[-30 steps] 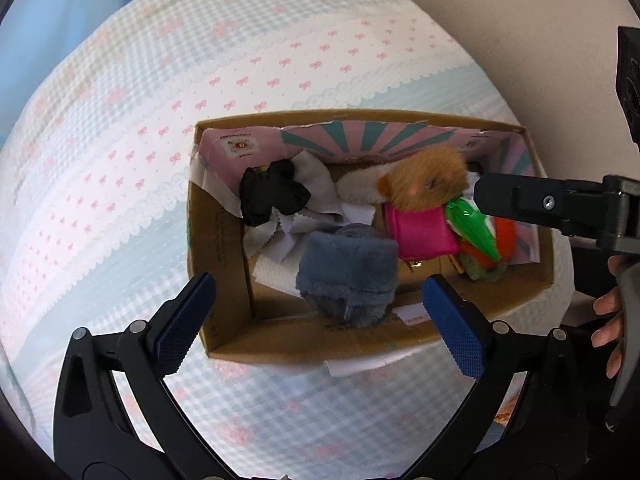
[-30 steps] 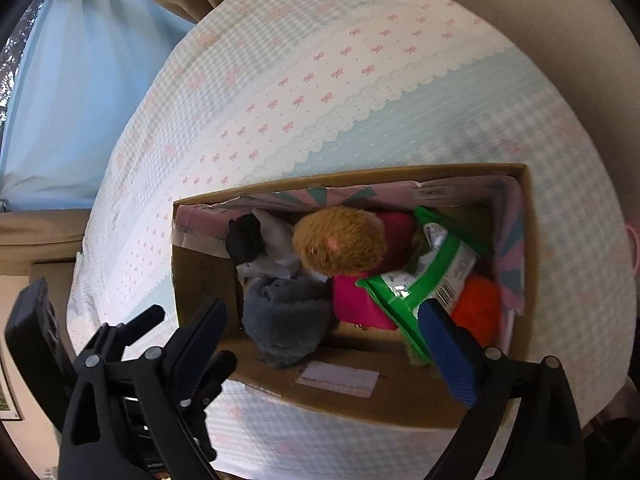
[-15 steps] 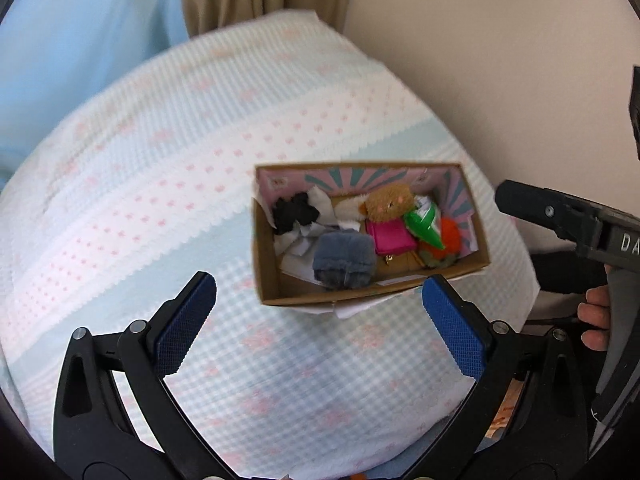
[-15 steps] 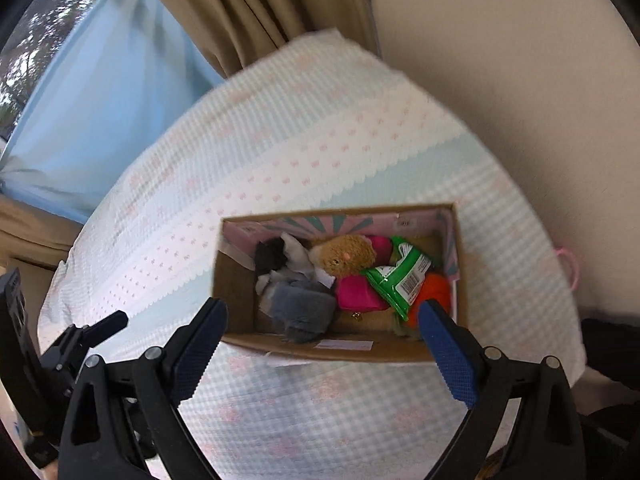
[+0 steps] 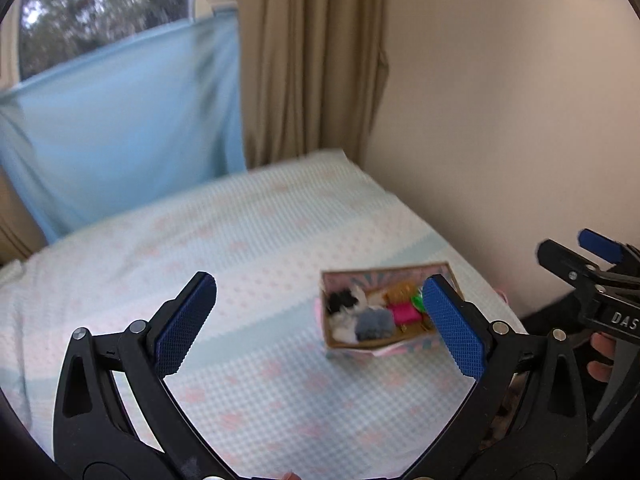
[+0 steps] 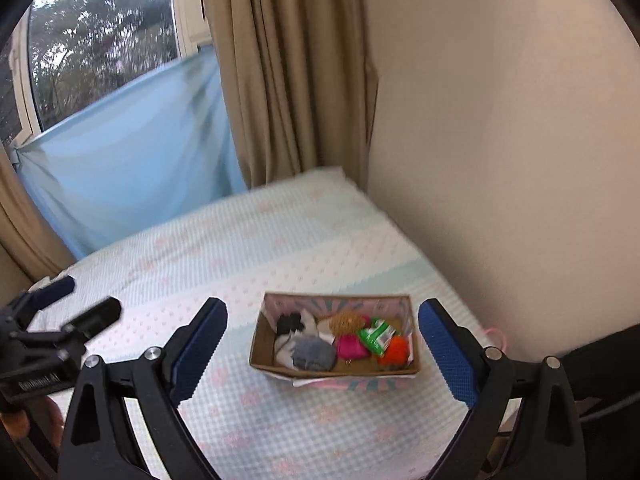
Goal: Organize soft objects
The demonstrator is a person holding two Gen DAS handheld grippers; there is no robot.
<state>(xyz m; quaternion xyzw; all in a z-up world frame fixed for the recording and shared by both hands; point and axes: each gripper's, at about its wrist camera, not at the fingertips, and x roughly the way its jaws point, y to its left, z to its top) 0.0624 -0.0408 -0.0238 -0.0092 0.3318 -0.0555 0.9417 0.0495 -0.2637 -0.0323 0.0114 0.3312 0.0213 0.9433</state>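
Right wrist view: box of soft toys sits on the bed near the wall. Right claw and left claw are wide, empty, well apart from it. Approach from above; grip one toy centrally.

box: open cardboard box with pink lining, on the bed, 5 o'clock.
contents: black, grey, tan, magenta, green, orange soft items.

Upper left, a window shows trees; tan curtains hang centre, a beige wall right, a gingham-covered bed below.
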